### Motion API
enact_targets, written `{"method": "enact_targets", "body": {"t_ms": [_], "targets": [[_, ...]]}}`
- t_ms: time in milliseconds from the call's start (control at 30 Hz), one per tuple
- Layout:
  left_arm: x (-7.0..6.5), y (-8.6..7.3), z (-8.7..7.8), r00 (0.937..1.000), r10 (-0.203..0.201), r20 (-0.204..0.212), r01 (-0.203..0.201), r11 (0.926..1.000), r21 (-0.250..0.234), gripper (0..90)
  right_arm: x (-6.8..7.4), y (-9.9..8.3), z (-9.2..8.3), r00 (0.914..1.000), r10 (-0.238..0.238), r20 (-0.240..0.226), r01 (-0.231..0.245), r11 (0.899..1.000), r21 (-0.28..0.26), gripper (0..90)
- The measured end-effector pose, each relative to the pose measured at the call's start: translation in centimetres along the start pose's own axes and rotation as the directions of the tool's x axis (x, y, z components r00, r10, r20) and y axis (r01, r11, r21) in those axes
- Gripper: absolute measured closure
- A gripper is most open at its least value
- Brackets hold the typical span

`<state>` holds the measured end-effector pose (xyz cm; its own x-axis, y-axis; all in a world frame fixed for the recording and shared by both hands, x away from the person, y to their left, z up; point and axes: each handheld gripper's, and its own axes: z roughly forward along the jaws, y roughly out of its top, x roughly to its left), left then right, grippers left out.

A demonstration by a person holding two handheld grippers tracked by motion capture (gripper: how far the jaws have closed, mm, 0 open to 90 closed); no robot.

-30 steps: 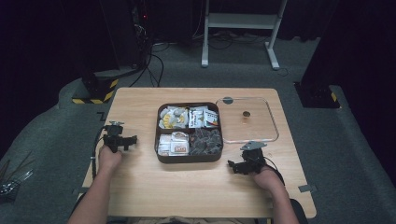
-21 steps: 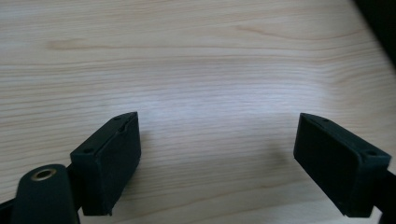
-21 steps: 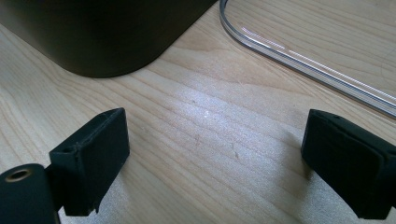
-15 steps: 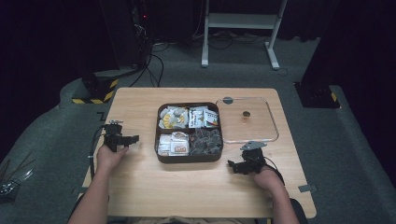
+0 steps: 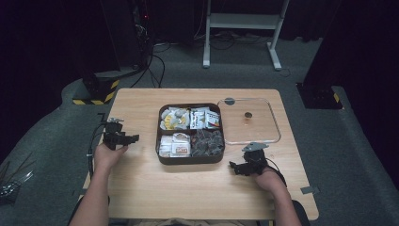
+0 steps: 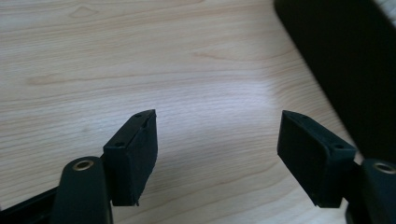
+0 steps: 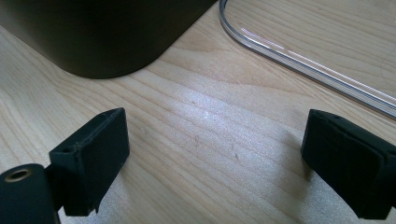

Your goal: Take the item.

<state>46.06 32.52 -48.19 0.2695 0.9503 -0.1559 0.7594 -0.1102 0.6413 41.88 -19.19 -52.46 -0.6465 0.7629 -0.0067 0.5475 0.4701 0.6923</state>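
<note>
Step in hand, by the look of it: getting the clear lid (image 5: 249, 121) back onto the dark snack box (image 5: 190, 133). Best done w/ right gripper taking the lid's near rim, left steadying the box wall; keep lid level, line up rounded corners before lowering, no dragging across the packets.

Left to right:

Left gripper (image 5: 126, 139) – on the wooden table (image 5: 141, 179) just left of the box, apart from it. Jaws spread wide, nothing between, bare wood under them in the left gripper view (image 6: 217, 140). Pointing right, toward box side; dark box wall (image 6: 345, 70) close at upper right of that view. Forearm in from the bottom edge, hand wrapped round the body, cable looping off to the left.

Box – table centre, four compartments: pale wrapped sweets back left, printed packets back right, white sachets front left, dark wrapped pieces front right. Uncovered.

Right gripper (image 5: 237, 167) – near the box's front right corner, not touching. Jaws likewise gaping, empty (image 7: 215, 158). Aimed left and slightly away from the person; box corner (image 7: 107, 37) ahead, lid rim (image 7: 299, 56) running across upper right. Grey plate on top, wrist low on the table.

Lid – flat on the table, touching or just beside the box's right wall, small knob in the middle. Needs a turn of the right hand toward it first.
</note>
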Motion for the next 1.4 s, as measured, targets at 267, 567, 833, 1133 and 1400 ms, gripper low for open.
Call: {"method": "enact_targets", "body": {"t_ms": [267,567,833,1133,1400], "targets": [[-2.0,1.0,-0.2,0.9922,0.123,0.017,-0.123,0.9923,0.008,32.9,0.0,0.0,0.0,1.0000,0.000,0.001,0.000,1.000,-0.001,7.6],[-3.1,1.6,-0.4,0.9870,0.146,0.066,-0.146,0.9892,-0.015,34.4,0.0,0.0,0.0,1.0000,-0.001,-0.001,0.001,1.000,-0.002,7.7],[-4.0,2.2,-0.3,0.9831,0.153,0.101,-0.151,0.9882,-0.026,35.6,0.0,0.0,0.0,1.0000,0.000,0.000,0.000,1.000,-0.001,7.7],[-5.2,3.1,-0.4,0.9724,0.193,0.131,-0.187,0.9806,-0.059,40.1,0.0,0.0,0.0,1.0000,0.001,0.003,-0.001,1.000,-0.002,7.7],[-5.7,3.6,-0.3,0.9657,0.190,0.177,-0.178,0.9807,-0.081,38.9,0.1,-0.1,-0.1,0.9999,0.008,0.007,-0.008,1.000,0.000,7.7]]}}
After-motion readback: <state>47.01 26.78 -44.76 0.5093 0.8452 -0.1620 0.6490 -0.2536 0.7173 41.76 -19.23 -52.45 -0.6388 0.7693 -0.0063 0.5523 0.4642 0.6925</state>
